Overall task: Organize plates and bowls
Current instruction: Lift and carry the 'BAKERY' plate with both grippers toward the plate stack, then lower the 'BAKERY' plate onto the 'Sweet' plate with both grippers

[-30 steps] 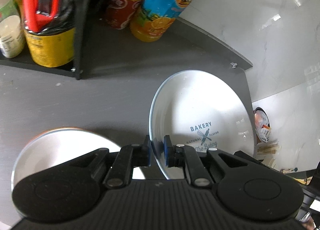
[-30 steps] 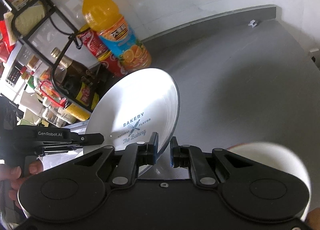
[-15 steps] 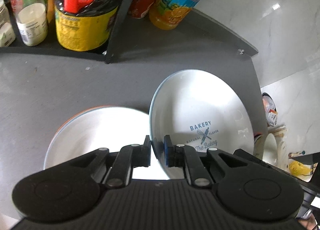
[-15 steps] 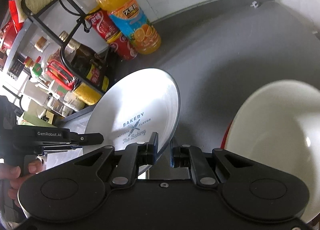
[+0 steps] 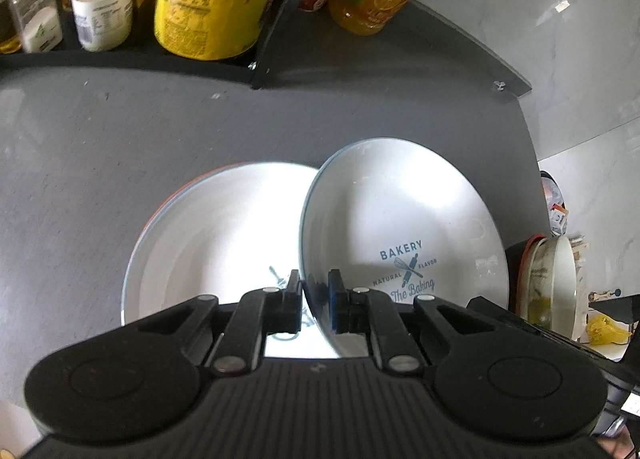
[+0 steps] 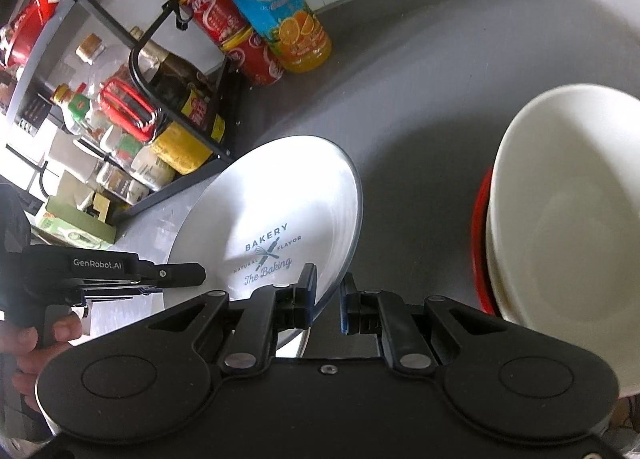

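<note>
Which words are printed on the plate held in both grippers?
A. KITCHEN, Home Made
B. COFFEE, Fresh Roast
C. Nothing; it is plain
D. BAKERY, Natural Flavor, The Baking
D: the plate bears "BAKERY", "Natural Flavor" and "The Baking" in blue around a crossed whisk and rolling pin, readable in both views.

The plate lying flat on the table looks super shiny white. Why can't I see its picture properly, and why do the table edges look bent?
Left wrist view: glare washes out the flat plate, so only a bit of its print shows near the fingers; the held plate reads clearly. Both views: the fisheye lens curves the table edge. Right wrist view: the white bowl looks stretched.
</note>
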The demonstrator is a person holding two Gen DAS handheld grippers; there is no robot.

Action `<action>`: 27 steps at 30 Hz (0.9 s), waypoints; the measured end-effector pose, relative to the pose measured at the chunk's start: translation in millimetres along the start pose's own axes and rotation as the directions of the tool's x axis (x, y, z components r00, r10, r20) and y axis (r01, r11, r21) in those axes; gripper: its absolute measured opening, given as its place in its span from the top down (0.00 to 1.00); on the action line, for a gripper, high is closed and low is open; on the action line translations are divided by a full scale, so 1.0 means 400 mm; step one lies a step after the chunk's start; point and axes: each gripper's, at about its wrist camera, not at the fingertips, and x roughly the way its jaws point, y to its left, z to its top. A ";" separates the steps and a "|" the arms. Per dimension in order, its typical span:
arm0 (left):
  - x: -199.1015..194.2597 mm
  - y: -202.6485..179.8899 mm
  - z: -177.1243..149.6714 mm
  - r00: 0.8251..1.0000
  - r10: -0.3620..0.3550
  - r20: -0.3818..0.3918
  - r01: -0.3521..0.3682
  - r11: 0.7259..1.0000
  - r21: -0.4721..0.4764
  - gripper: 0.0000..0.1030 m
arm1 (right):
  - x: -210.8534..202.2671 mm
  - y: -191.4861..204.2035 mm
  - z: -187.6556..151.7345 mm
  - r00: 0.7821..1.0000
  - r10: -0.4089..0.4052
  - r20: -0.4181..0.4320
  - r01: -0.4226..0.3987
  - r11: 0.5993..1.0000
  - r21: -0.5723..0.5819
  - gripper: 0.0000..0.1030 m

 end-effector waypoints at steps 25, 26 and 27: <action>-0.013 0.088 -0.081 0.999 0.023 -0.034 -0.024 0.999 -0.030 0.88 | 0.014 0.077 -0.082 0.999 -0.036 -0.026 0.033 0.995 -0.091 0.89; -0.012 0.091 -0.083 0.999 0.025 -0.037 -0.026 0.999 -0.030 0.88 | 0.015 0.078 -0.084 0.999 -0.037 -0.029 0.034 0.995 -0.094 0.89; -0.011 0.093 -0.085 0.999 0.029 -0.038 -0.030 0.999 -0.029 0.88 | 0.018 0.080 -0.086 0.999 -0.037 -0.032 0.034 0.995 -0.094 0.89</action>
